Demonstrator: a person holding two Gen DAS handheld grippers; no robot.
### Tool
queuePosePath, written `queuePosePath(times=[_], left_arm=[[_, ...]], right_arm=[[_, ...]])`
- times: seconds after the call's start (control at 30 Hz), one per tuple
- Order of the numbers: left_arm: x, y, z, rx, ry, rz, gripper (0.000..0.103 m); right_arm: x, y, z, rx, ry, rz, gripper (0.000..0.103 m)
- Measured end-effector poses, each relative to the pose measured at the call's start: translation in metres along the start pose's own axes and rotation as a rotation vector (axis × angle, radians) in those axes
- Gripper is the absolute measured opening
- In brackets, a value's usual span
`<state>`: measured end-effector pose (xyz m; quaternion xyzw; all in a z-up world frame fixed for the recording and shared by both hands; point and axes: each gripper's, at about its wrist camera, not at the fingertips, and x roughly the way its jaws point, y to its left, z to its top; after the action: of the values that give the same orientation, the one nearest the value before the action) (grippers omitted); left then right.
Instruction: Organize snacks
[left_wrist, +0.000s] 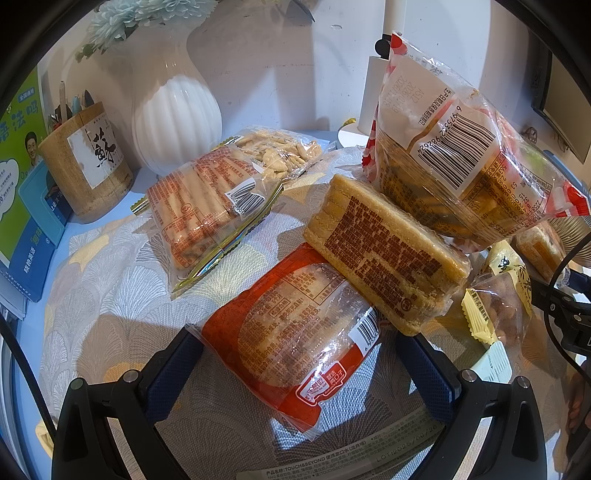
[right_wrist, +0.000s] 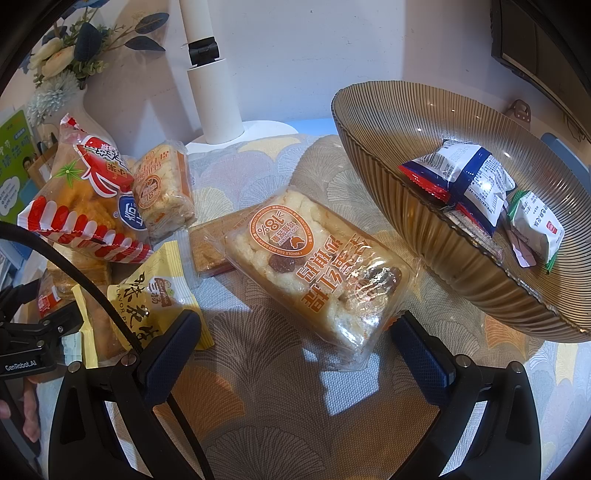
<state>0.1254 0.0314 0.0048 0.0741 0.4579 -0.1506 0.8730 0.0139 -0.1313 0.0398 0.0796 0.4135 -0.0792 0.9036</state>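
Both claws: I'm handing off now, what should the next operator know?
Left claw: open, straddling the orange-wrapped snack pack, not gripped.
Right claw: open, at the near end of the egg pastry pack.
Ribbed glass bowl: holds a few small packets.
Left: most packs remain on the patterned cloth, including the red-striped bag.

snack pkts (left_wrist: 295, 332) strewn flat on cloth | bowl (right_wrist: 388, 155) upright, holds 3 pkts (right_wrist: 476, 181)

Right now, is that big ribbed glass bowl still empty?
No, the bowl already holds a few small snack packets, including blue-and-white ones and a green-and-white one.
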Motion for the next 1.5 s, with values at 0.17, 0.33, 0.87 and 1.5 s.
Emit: queuePosePath(times=[0.17,0.33,0.87,1.5], left_arm=[[0.0000,-0.0002,0.0000,0.000,0.000,0.000,0.103],[-0.0003,-0.0006,-0.0001,0.000,0.000,0.001,0.103],[-0.0004,-0.0014,-0.0003,-0.001,0.001,0.002,0.103],[-0.0008,-0.0023,-0.0004,-0.001,0.002,0.003,0.103]], right_arm=[[-0.0001,0.0000,-0.0001,0.000,0.000,0.000,0.103],[0.0000,-0.0001,-0.0001,0.001,0.000,0.000,0.103],[-0.0002,0.0010,0.0010,0.008,-0.003,0.006,0.103],[-0.0042,-0.0025,-0.0003,0.021,-0.009,0.018,0.103]])
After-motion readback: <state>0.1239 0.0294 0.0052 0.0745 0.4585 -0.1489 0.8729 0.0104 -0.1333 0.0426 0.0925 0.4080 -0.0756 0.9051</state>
